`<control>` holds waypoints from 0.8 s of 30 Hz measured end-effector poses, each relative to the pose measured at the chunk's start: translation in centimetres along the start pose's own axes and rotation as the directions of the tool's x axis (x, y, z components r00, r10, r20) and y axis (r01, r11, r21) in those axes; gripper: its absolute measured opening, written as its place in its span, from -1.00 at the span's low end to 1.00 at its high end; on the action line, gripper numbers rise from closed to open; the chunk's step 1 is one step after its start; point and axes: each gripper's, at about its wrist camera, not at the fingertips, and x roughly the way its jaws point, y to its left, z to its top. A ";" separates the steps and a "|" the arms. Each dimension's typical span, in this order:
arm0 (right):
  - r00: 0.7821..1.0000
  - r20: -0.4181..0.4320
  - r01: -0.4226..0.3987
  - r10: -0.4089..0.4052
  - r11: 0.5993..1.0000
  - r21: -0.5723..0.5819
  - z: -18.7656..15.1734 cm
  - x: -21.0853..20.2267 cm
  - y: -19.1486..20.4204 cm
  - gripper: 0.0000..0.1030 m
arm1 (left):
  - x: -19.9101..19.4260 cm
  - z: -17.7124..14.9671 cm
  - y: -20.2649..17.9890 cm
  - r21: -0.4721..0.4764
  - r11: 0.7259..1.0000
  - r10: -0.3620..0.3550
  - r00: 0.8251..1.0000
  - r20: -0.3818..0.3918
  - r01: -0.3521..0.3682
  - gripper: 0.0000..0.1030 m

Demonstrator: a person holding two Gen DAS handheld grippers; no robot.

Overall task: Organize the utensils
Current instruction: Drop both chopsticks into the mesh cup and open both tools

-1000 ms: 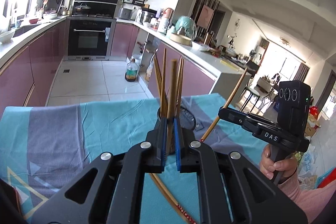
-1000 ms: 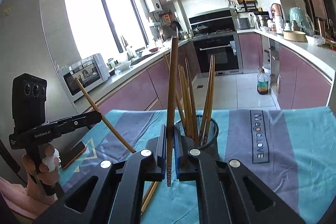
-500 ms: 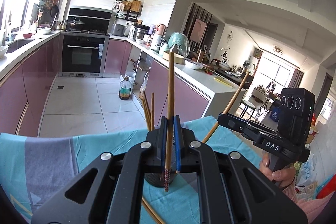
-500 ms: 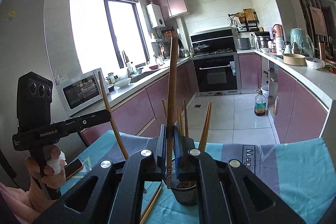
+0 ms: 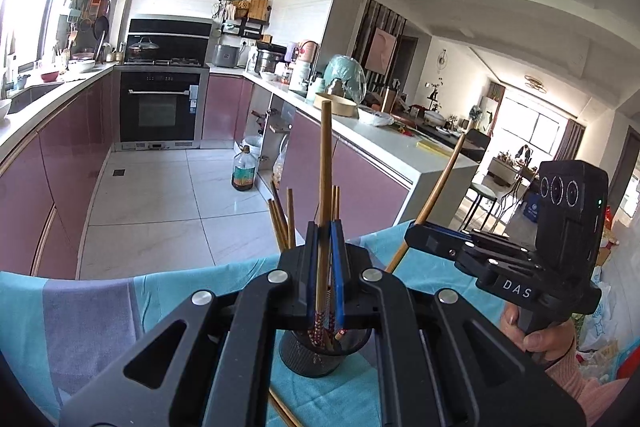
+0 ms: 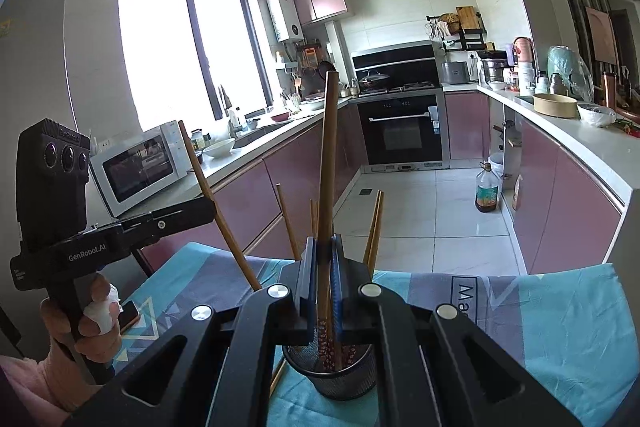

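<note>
Plainly, we had one chopstick pinched in each gripper, both poised over the mesh cup (image 6: 334,367) that stood on the blue tablecloth (image 6: 560,327). Our left gripper (image 5: 325,263) was clamped tight on its chopstick (image 5: 325,187), held nearly upright with the patterned tip just above the cup's mouth; our right gripper (image 6: 323,267) was likewise closed hard on its own chopstick (image 6: 328,155), its tip hanging inside the rim among the sticks already standing there. We judged the main risk to be crowding: two grippers meeting over one narrow opening could knock together, or a lowered tip could catch a leaning stick and tip the light cup over. A stick let go too high could also bounce out and join the loose chopstick (image 5: 286,411) lying on the cloth beside the cup.
</note>
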 end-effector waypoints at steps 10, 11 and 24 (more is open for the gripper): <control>0.997 -0.079 0.011 -0.011 1.000 0.006 -1.1 1.6 -0.4 -0.89 | 1.9 -2.3 0.2 0.008 1.000 0.009 0.993 -0.121 -0.008 -0.86; 0.996 -0.089 0.016 -0.016 1.000 0.003 -1.2 1.8 -0.4 -0.89 | 2.2 -2.5 0.1 0.011 1.000 0.011 0.991 -0.134 -0.009 -0.86; 0.977 -0.209 0.039 -0.046 0.999 -0.037 -1.8 4.3 0.4 -0.89 | 4.8 -2.5 1.3 0.003 1.000 0.012 0.974 -0.227 -0.011 -0.86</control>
